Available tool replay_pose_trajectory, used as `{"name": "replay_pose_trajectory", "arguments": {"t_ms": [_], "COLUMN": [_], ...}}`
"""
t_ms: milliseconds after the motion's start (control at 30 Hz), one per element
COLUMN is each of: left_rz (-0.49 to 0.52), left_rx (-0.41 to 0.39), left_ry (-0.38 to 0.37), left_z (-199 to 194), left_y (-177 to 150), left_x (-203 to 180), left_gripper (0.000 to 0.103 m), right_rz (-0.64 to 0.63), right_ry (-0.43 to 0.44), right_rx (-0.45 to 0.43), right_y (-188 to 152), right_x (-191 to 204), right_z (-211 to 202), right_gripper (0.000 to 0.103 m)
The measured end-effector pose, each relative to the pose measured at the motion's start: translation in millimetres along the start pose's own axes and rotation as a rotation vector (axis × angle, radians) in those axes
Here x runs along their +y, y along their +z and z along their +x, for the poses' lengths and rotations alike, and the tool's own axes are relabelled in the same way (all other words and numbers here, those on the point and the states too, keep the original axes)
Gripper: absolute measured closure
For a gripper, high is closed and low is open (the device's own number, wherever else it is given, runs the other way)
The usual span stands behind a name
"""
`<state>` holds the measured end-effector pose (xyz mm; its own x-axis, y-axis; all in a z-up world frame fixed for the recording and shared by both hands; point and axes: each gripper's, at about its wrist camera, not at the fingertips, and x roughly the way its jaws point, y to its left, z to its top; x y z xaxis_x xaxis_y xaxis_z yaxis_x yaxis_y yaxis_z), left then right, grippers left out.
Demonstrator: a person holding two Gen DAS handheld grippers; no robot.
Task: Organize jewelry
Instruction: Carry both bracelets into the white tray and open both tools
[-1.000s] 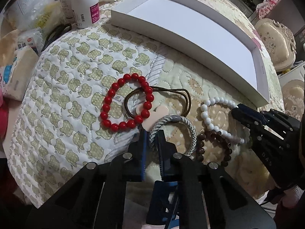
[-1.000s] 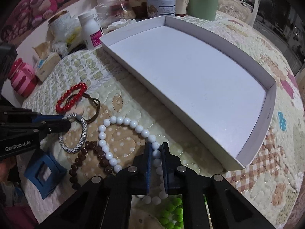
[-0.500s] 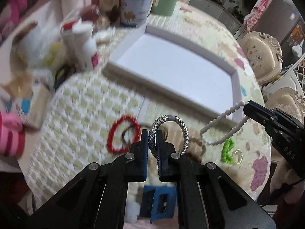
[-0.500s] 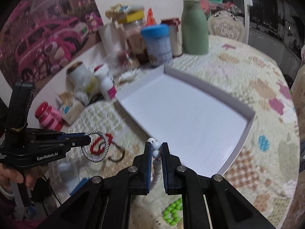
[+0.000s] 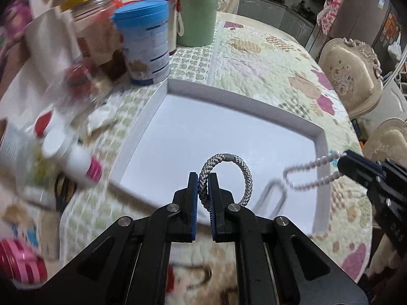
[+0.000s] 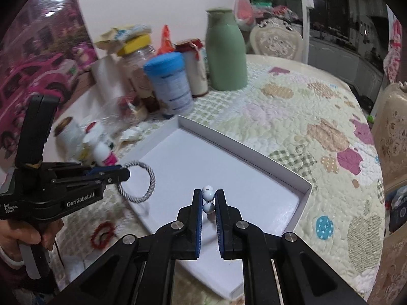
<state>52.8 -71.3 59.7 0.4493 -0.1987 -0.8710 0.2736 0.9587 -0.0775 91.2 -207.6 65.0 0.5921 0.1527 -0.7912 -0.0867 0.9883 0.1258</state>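
Nearest, left gripper jaws clamped on grey braided bracelet, its loop upright above the near-left of the white tray; right gripper jaws pinching white bead strand, hanging over near-right; tray floor lies below both.

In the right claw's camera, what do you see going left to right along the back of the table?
Yellow-lidded jar → blue-lidded tub → red-topped jar → green bottle → chair.
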Motion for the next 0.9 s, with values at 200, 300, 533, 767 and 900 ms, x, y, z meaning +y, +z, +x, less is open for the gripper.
{"name": "replay_pose_trajectory", "arguments": {"t_ms": [200, 300, 533, 767, 900], "left_rz": [0.045, 0.074, 0.101, 0.109, 0.12], "left_rx": [0.042, 0.058, 0.077, 0.091, 0.077], "left_ry": [0.021, 0.032, 0.044, 0.065, 0.08], "left_z": [49.4, 71.8, 107.6, 128.8, 130.0], "left_y": [28.7, 39.5, 58.4, 65.2, 66.3], "left_x": [-9.1, -14.1, -15.6, -14.9, -17.3], "left_gripper": [0.097, 0.097, 0.097, 0.096, 0.095], "right_rz": [0.06, 0.096, 0.114, 0.098, 0.117], "right_ry": [-0.052, -0.106, -0.22, -0.224, -0.199], "right_rx": [0.064, 0.086, 0.123, 0.146, 0.128], "right_y": [6.4, 11.9, 13.2, 7.9, 3.9], "right_x": [-33.4, -54.5, -80.1, -77.1, -74.2], "right_z": [51.3, 71.1, 96.2, 106.5, 99.7], "right_gripper": [0.094, 0.094, 0.094, 0.093, 0.068]}}
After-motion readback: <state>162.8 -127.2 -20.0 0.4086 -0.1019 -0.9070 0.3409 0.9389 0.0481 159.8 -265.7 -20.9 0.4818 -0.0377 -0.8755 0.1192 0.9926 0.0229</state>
